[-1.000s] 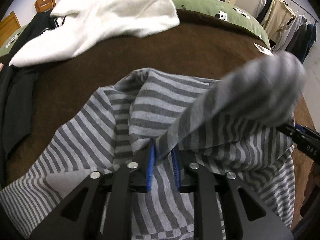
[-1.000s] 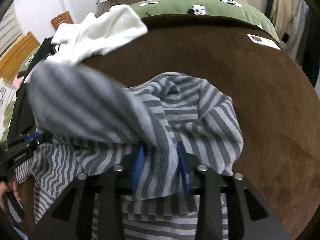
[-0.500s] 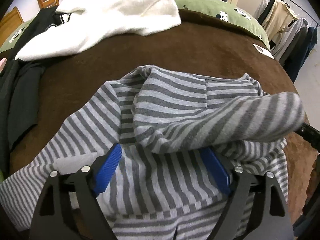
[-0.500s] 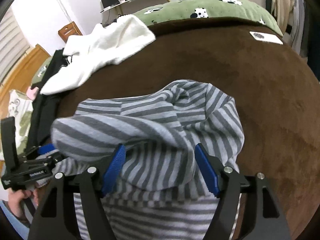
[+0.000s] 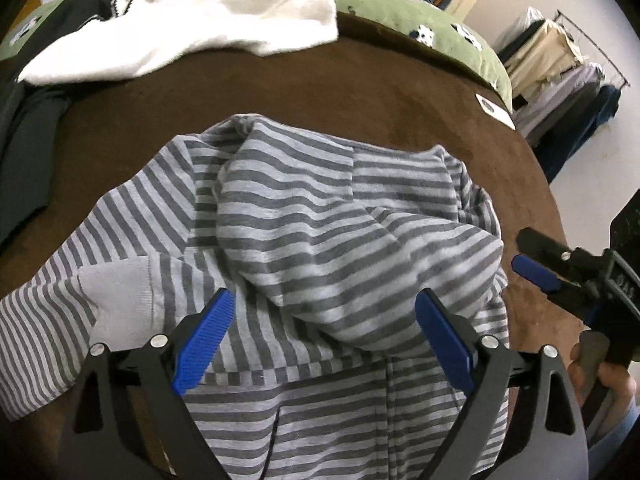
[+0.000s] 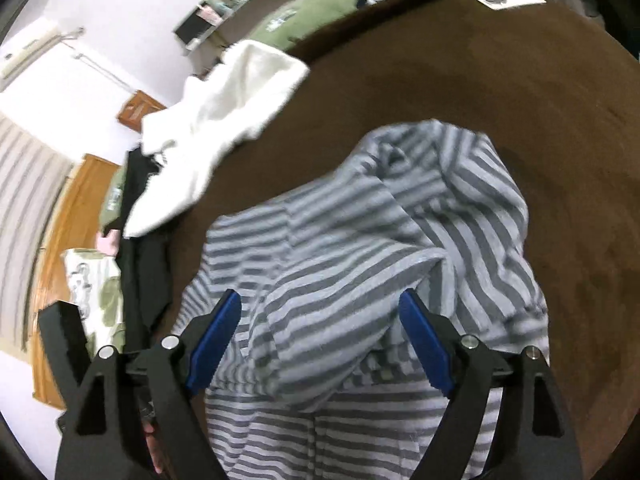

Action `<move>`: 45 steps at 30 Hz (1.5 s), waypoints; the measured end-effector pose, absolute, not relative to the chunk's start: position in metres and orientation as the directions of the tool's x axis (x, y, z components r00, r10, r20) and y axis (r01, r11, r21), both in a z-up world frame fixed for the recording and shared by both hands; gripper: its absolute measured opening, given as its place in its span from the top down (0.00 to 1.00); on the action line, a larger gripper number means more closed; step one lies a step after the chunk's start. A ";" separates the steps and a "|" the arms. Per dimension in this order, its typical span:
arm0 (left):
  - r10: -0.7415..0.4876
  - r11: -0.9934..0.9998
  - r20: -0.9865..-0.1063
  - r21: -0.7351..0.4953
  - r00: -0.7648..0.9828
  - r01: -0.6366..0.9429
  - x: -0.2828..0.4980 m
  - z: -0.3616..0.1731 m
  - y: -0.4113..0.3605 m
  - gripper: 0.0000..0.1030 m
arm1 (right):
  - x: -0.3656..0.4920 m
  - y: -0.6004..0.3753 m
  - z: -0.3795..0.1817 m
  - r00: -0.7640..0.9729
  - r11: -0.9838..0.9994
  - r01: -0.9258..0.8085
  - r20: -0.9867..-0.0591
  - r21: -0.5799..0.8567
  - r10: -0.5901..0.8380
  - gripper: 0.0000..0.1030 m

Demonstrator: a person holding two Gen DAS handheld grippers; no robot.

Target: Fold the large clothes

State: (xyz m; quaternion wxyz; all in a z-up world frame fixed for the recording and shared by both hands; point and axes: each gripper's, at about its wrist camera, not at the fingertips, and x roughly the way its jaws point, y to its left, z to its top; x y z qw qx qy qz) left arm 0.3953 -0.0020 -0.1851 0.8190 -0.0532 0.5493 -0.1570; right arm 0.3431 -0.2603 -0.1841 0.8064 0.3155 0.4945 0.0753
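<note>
A grey striped garment lies bunched on the brown blanket, a sleeve folded across its middle. My left gripper hovers just above it. Its jaws are opening wide, and the folded sleeve lies loose beneath them with no pad pressing on it. In the right wrist view the striped garment sits under my right gripper. Those jaws are opening too, and the cloth between them is free. The right gripper also shows at the right edge of the left wrist view, held by a hand.
A white fleece garment and black clothes lie at the far left of the blanket. A green patterned cover borders the far side. A white card sits near the right edge, and a clothes rack stands beyond.
Both grippers were shut on folds of the striped sleeve. Both have opened and let go, the cloth has settled onto the garment, and both hands have risen a little.
</note>
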 end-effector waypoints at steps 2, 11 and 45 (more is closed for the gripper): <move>-0.310 0.944 -0.886 -0.246 0.344 0.218 0.392 -0.186 -0.008 0.13 | 0.337 -0.257 -0.192 0.473 0.791 0.222 -0.772 0.570 0.424 0.22; -0.280 0.950 -0.901 -0.211 0.331 0.230 0.383 -0.197 -0.010 0.13 | 0.318 -0.238 -0.239 0.389 0.763 0.269 -0.791 0.588 0.472 0.81; -0.228 0.935 -0.902 -0.097 0.368 0.342 0.407 -0.197 -0.031 0.06 | 0.277 -0.232 -0.172 0.483 0.913 0.187 -0.843 0.361 0.235 0.46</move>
